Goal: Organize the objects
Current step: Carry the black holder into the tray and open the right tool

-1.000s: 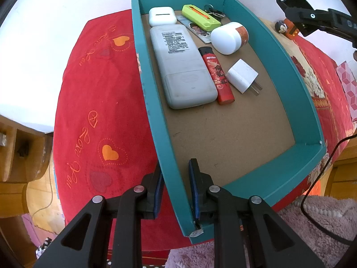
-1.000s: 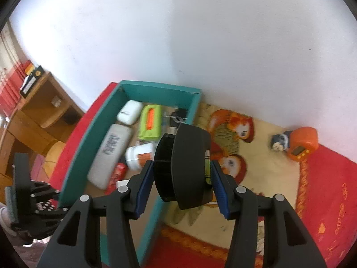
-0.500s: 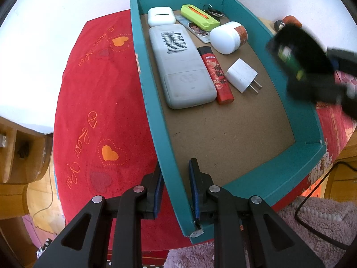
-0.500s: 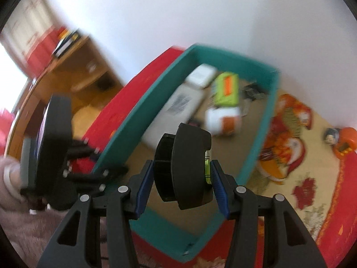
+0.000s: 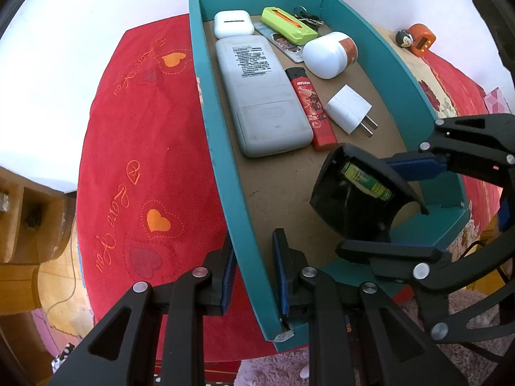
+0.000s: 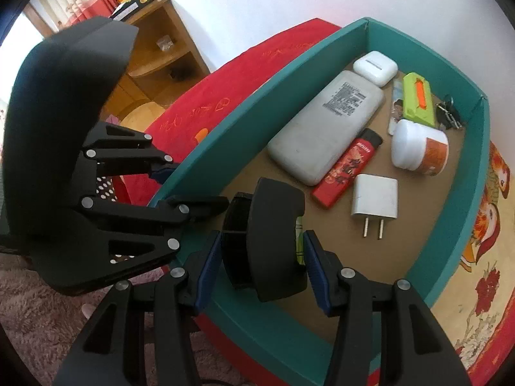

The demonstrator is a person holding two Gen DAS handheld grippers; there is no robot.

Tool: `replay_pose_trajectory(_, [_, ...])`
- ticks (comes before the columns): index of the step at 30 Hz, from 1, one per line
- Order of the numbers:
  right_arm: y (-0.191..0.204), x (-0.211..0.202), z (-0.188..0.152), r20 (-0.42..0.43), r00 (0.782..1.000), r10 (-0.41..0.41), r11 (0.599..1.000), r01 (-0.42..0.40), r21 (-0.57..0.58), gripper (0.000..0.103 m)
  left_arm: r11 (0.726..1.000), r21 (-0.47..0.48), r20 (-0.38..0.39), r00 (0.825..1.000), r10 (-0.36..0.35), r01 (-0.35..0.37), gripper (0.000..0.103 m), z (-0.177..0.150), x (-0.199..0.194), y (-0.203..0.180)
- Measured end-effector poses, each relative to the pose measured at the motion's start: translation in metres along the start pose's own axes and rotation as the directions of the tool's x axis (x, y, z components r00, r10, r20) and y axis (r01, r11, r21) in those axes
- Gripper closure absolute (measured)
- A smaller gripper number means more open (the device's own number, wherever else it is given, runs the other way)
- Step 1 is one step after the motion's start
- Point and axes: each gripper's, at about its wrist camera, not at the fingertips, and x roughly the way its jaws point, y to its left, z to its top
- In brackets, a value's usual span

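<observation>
Between right fingers [image 6: 309,263], black holder [image 6: 273,241] gripped, left fingers [image 5: 225,276] clamping box wall [image 5: 248,257]

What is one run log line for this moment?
left gripper: shut on teal box wall | right gripper: holds black object above box floor | not released

**Teal, red and a little lime**

We see a teal box [image 5: 222,148] with a plain brown floor, set on a red cloth [image 5: 135,148] stitched with orange hearts and looping script. Inside lie a white earbud case [image 5: 232,24], an off-white remote [image 5: 260,93] with small black print, a red lighter [image 5: 310,109] with a black cap, a white charger [image 5: 347,109], a lime-green case [image 5: 288,27] with an orange stripe, and a white jar [image 5: 328,54] with an orange label. We note black grippers with blue pads [image 6: 206,270].
</observation>
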Motion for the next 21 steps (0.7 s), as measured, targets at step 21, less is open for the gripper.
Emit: replay_pose_trajectory(21, [0.006, 0.0, -0.012, -0.007, 1.0, -0.011, 1.0, 0.011, -0.007, 0.05, 1.0, -0.028, 0.011, 1.0, 0.005, -0.005, 0.081, 0.001, 0.0, 0.0])
